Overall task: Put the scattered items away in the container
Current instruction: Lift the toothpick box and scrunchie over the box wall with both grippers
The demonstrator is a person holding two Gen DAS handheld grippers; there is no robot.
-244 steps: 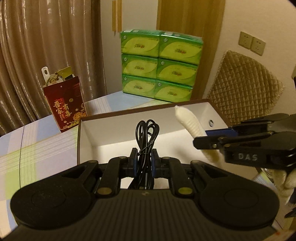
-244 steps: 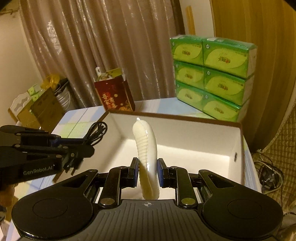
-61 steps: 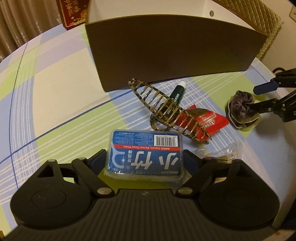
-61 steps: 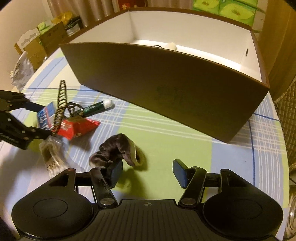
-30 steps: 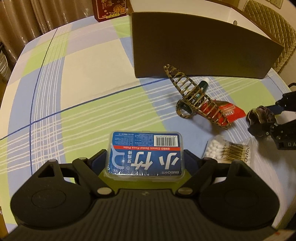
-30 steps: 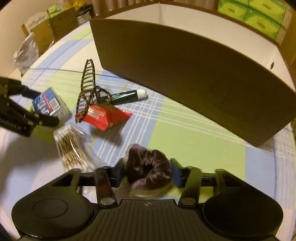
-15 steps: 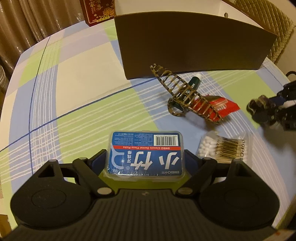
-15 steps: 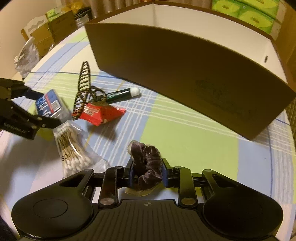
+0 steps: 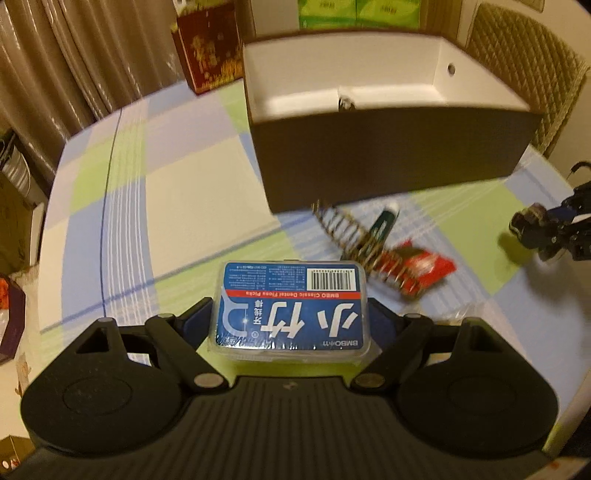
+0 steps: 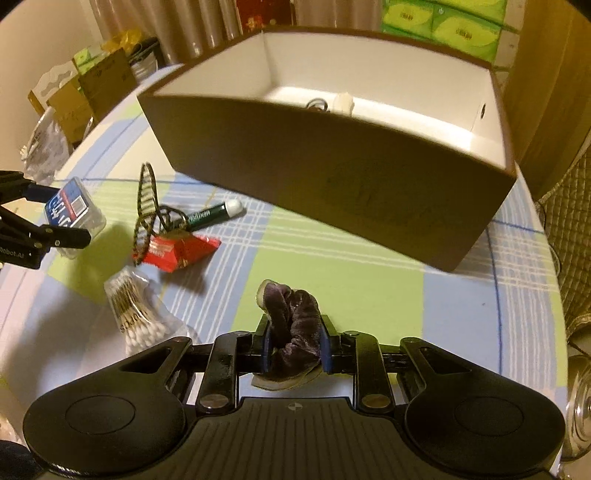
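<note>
My left gripper (image 9: 290, 317) is shut on a blue dental floss box (image 9: 290, 304) and holds it above the table; it also shows in the right wrist view (image 10: 72, 210). My right gripper (image 10: 293, 343) is shut on a dark velvet scrunchie (image 10: 293, 325), lifted off the cloth. The brown box (image 10: 332, 177) with a white inside stands ahead and holds a black cable and a white piece (image 10: 341, 101). On the cloth lie a tortoiseshell hair clip (image 10: 147, 206), a green tube (image 10: 214, 213), a red packet (image 10: 177, 251) and a bag of cotton swabs (image 10: 136, 314).
A red gift bag (image 9: 207, 48) and stacked green tissue packs (image 10: 443, 22) stand behind the box. A quilted chair (image 9: 524, 70) is at the right. Cardboard boxes (image 10: 85, 88) sit beyond the table's left edge.
Both grippers have risen with their loads, and the box's inside has come into view. The scrunchie, squeezed half a second ago, is now off the table.
</note>
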